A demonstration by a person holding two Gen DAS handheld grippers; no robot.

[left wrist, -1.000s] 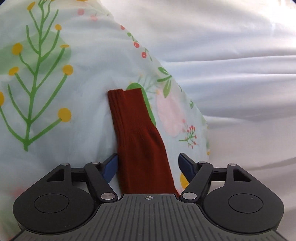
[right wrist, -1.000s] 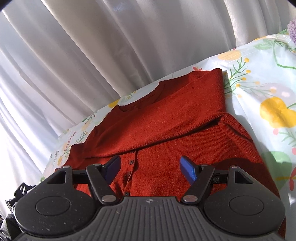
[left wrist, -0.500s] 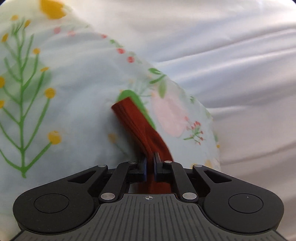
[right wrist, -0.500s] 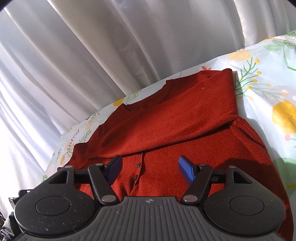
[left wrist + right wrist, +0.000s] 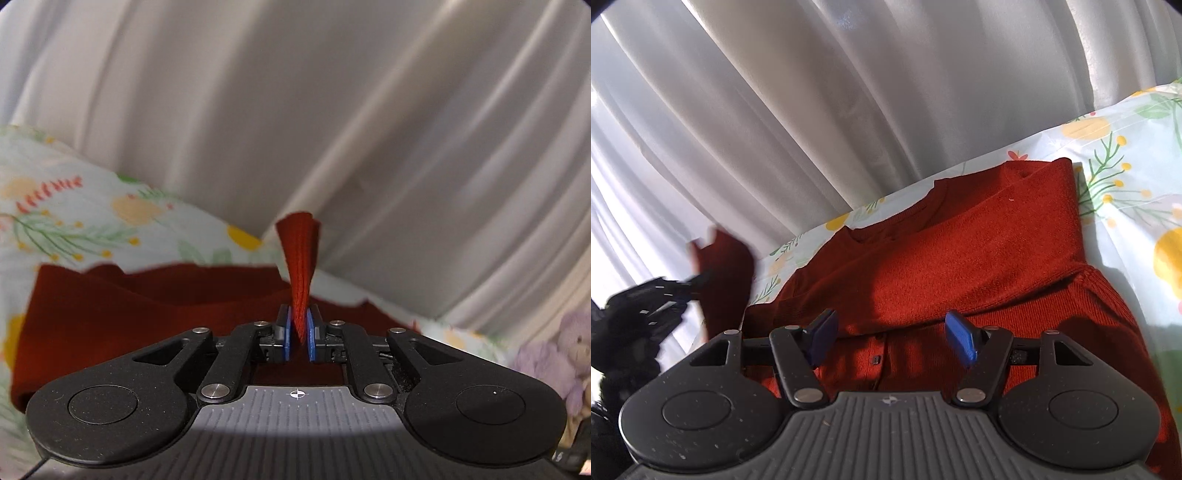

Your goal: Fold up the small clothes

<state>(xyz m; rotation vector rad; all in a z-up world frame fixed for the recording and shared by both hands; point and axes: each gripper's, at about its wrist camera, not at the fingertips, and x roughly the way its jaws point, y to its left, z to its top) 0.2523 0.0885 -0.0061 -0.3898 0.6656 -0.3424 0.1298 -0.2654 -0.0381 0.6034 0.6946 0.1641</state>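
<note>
A rust-red knit cardigan (image 5: 979, 258) lies on a floral sheet (image 5: 1126, 184), one sleeve folded across its chest. My left gripper (image 5: 299, 334) is shut on the other sleeve's cuff (image 5: 301, 258) and holds it raised above the cardigan body (image 5: 129, 314). In the right wrist view the left gripper (image 5: 665, 295) shows blurred at the left, with the lifted sleeve (image 5: 727, 273) in it. My right gripper (image 5: 892, 338) is open and empty, just above the cardigan's buttoned front (image 5: 875, 358).
White pleated curtains (image 5: 812, 110) hang right behind the floral sheet (image 5: 74, 221). A lilac plush toy (image 5: 561, 354) sits at the far right in the left wrist view.
My left gripper closed on the sleeve cuff, lifted it off the sheet and swung it toward the cardigan body. The right gripper stayed open and moved little.
</note>
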